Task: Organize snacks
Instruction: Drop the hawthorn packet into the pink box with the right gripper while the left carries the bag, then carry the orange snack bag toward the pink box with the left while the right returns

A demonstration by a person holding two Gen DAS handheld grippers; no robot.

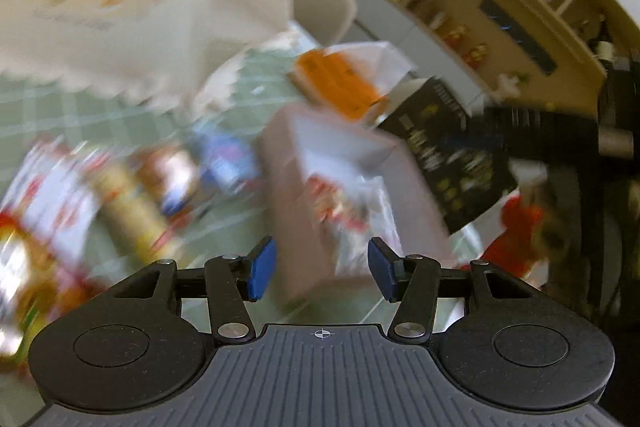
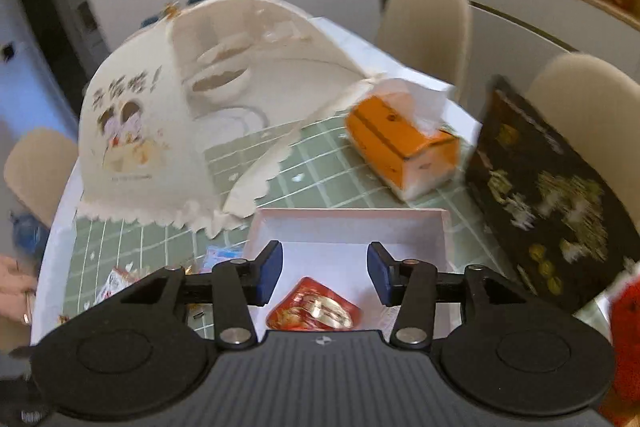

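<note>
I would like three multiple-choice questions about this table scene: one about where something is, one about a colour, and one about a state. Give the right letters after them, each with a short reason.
1. Where does the red snack packet lie?
A. Inside the pale pink box
B. On top of the tissue box
C. Under the food cover

2. What colour is the tissue box?
A. Blue
B. Orange
C. Black

3. How does the right gripper stand?
A. Shut on the red packet
B. Shut on a tissue
C. Open, with nothing between its pads

Answers:
1 A: in the right wrist view the packet rests on the white floor of the box, within its walls.
2 B: its sides are orange, with white tissue sticking out at the top.
3 C: the two blue pads stand apart and the packet lies below them, untouched.
</note>
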